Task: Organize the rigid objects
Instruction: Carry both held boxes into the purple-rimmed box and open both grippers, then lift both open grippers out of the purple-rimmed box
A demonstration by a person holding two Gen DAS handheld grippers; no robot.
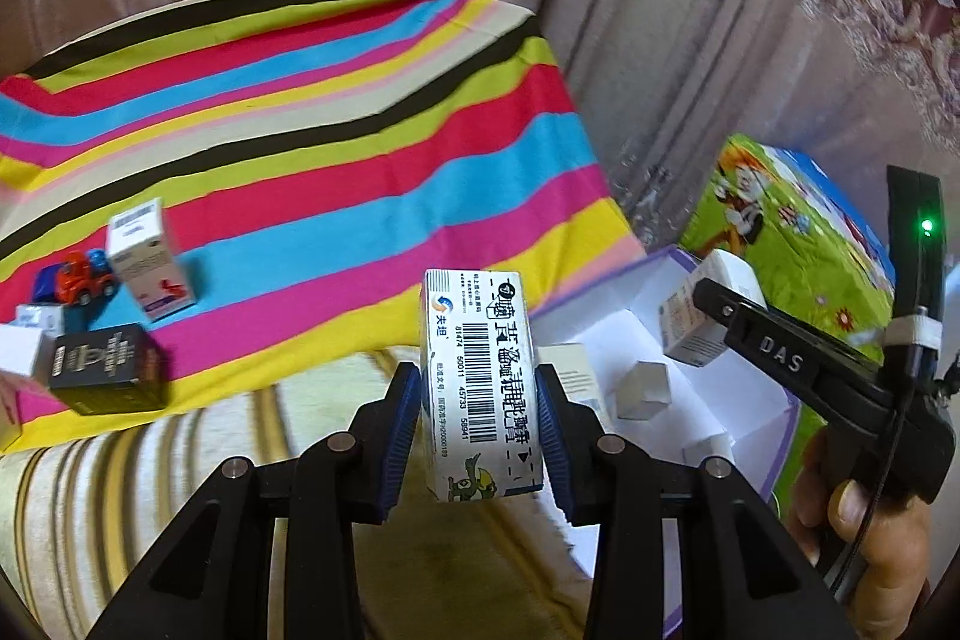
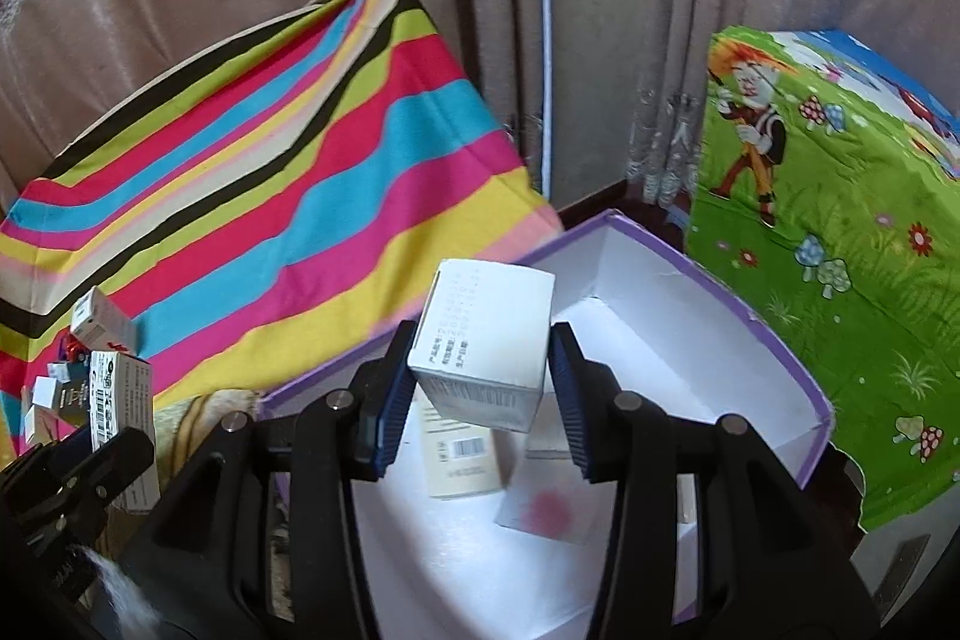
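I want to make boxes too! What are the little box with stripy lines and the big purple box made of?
The little box with the barcode, held between the left gripper fingers, looks like thin printed cardboard with a slightly glossy finish: sharp folded edges, print on every face. The big purple box looks like thicker paperboard, matte white inside, with a purple covering along its rim.

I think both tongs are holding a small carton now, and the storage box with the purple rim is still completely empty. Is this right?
Not quite. Both tongs hold cartons, but the purple-rimmed box is not empty: the right wrist view shows cartons already lying inside.
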